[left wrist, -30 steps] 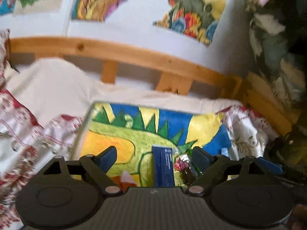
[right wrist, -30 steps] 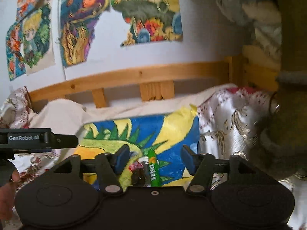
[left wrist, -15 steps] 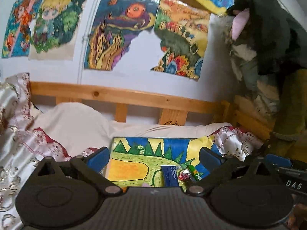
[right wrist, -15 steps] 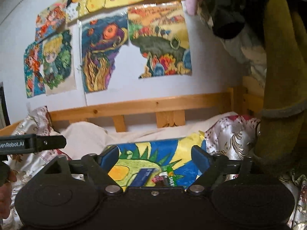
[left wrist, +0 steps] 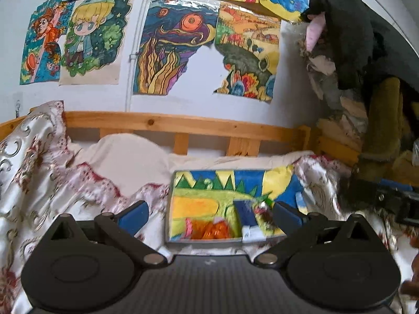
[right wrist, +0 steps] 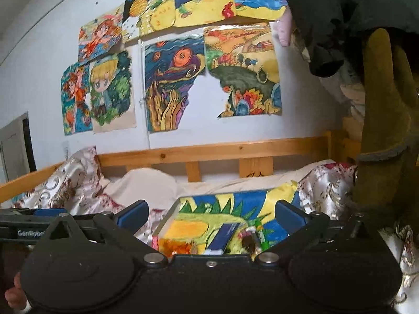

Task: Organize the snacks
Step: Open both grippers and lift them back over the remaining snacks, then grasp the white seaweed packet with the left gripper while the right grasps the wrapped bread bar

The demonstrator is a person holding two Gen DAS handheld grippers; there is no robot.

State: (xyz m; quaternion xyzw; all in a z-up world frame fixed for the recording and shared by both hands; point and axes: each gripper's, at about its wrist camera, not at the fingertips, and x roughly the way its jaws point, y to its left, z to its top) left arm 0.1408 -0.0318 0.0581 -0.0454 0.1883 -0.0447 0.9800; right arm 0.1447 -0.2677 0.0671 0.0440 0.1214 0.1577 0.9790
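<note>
Two grippers up over bed, both spread wide, nothing held.

Left gripper (left wrist: 209,213) and right gripper (right wrist: 210,213): fingers (left wrist: 133,213) far apart, gaps bare, no contact w/ anything. Snacks down on dinosaur-drawing tray (left wrist: 199,193), flat on patterned bedspread (left wrist: 39,172), near wooden bed rail (left wrist: 183,124). Seen on tray: orange wrapper (left wrist: 212,231) at near edge, blue box (left wrist: 244,213) just right of it, lying lengthwise, white end toward camera; small dark/red packet (left wrist: 263,213) beside box, blurred, contents unclear. Green tube (right wrist: 263,238) at right end of the row in right view. Kids' paintings (left wrist: 167,47) taped on wall behind; clothes pile (left wrist: 348,39) at right.
</note>
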